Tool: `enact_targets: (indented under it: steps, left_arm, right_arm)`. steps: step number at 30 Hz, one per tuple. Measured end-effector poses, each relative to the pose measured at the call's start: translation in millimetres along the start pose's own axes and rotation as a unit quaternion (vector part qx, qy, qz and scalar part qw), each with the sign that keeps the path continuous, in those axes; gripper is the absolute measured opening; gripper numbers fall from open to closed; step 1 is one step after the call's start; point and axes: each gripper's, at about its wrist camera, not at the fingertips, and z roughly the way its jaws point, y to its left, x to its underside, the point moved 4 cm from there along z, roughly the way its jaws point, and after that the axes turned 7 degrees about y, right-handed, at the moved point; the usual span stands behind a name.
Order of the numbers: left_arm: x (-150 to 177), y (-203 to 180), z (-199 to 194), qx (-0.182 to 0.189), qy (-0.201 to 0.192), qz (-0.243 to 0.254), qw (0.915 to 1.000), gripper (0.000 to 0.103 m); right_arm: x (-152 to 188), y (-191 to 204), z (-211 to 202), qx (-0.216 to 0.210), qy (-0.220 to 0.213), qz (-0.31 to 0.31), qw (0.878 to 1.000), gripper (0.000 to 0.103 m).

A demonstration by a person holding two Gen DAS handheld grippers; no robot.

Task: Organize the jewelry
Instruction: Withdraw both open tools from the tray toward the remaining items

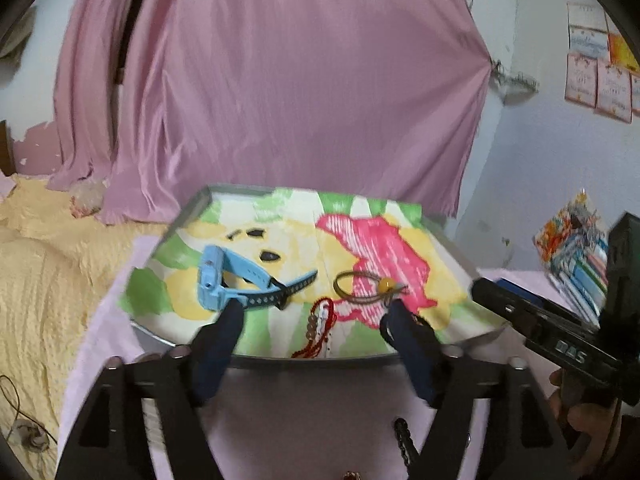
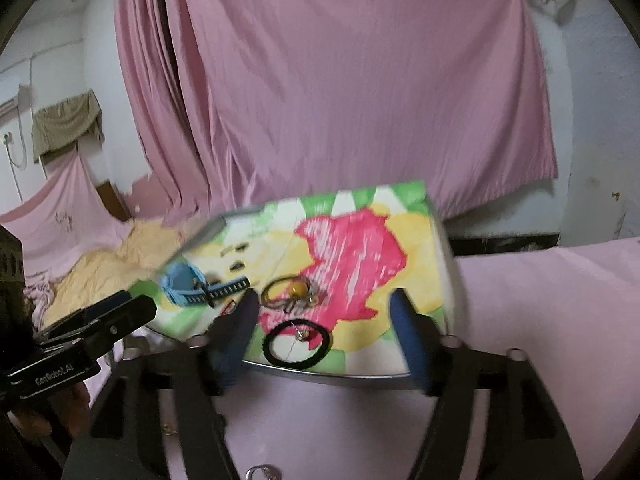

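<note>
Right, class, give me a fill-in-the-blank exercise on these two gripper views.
1. The watch on the tray is light ____.
2. The hair tie nearest the right gripper is ____.
3. Both the right gripper and the left gripper have their jaws ____.
4. The curtain behind the tray is ____.

Missing words: blue; black; open; pink

Both views motion-blurred. Red beaded strand (image 1: 318, 330): lower end hidden behind tray rim (image 1: 320, 361) at 6 o'clock. Small dark pieces (image 1: 262, 244) on tray paper too blurred to identify. Metal ring (image 2: 263, 472) cut off by bottom edge. Wall papers (image 1: 600, 80) at 2 o'clock illegible.
</note>
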Motion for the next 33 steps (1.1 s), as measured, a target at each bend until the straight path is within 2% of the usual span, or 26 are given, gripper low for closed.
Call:
enact_targets:
  steps: [1, 4, 5, 7, 10, 18, 24, 33]
  left_arm:
    - [0.4, 1.2, -5.4, -0.001, -0.008, -0.003, 1.0, 0.079]
    - [3.6, 4.8, -19.8, -0.006, -0.028, -0.005, 0.9996, 0.093]
    - [5.5, 5.7, -26.1, -0.009, -0.038, -0.006, 0.9992, 0.098]
    - [8.8, 6.6, -37.1, -0.015, -0.056, -0.003, 0.9983, 0.102]
    - [15.4, 9.4, -55.5, -0.029, -0.083, 0.002, 0.9961, 0.102]
    - [30.7, 21.5, -83.3, -0.05, -0.117, 0.006, 0.9918, 0.102]
    - [42.3, 32.9, -95.7, -0.057, -0.12, 0.0, 0.9912, 0.102]
    - [56.3, 51.8, -102.1, -0.076, -0.106, -0.006, 0.9914, 0.102]
  right_arm:
    - [0.5, 1.0, -7.7, -0.001, -0.012, -0.001, 1.0, 0.073]
    - [4.3, 5.9, -27.8, 0.005, -0.045, -0.01, 0.999, 0.093]
    - [6.0, 7.3, -33.8, 0.006, -0.054, -0.012, 0.998, 0.095]
    - [9.7, 10.2, -44.6, 0.007, -0.07, -0.016, 0.997, 0.096]
    - [16.1, 14.0, -60.5, 0.01, -0.09, -0.021, 0.996, 0.096]
    - [32.8, 31.8, -88.0, 0.021, -0.127, -0.047, 0.991, 0.098]
    - [43.6, 42.8, -93.6, 0.025, -0.121, -0.064, 0.99, 0.098]
    - [61.3, 57.9, -88.7, 0.021, -0.079, -0.103, 0.991, 0.098]
